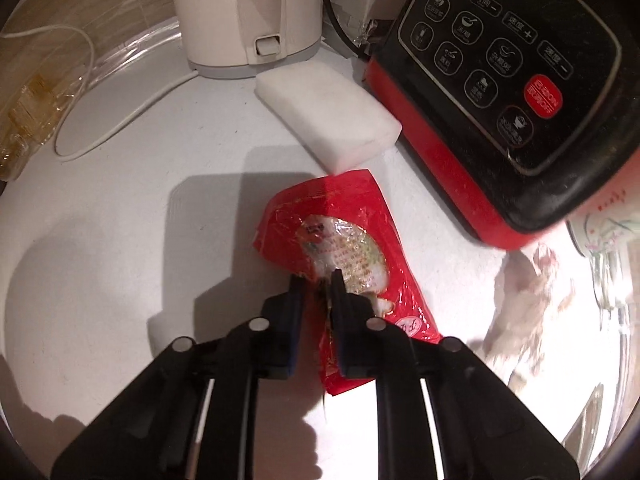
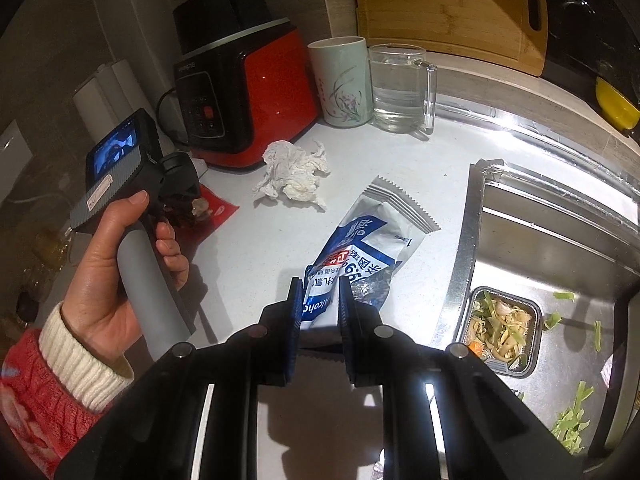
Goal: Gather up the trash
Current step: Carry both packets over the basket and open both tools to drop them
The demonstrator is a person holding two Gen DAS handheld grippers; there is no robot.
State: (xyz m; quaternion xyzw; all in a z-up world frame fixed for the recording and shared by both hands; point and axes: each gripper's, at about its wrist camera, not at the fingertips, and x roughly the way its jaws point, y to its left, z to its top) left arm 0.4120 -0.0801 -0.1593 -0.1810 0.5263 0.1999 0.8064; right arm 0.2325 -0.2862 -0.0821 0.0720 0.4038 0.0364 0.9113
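Left gripper (image 1: pixel 318 276) is clamped on a red wrapper (image 1: pixel 340 236) lying on the white counter (image 1: pixel 120 240), its long axis running diagonally away toward a white sponge (image 1: pixel 328 116). Right gripper (image 2: pixel 319 286) pinches a blue-and-white packet (image 2: pixel 372 240), which stretches away toward the sink (image 2: pixel 560 240).

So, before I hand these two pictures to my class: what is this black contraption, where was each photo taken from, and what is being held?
There is no robot here. A person holds a handheld two-finger gripper in each hand, and each gripper carries a wide-angle camera looking along its fingers.

The left camera shows the left gripper shut on a red wrapper on the white counter, near a sponge, a kettle and a red blender.

The right camera shows the right gripper shut on a blue-and-white packet. It also shows the left hand, a crumpled tissue, a cup, a glass mug and a sink with vegetable scraps.
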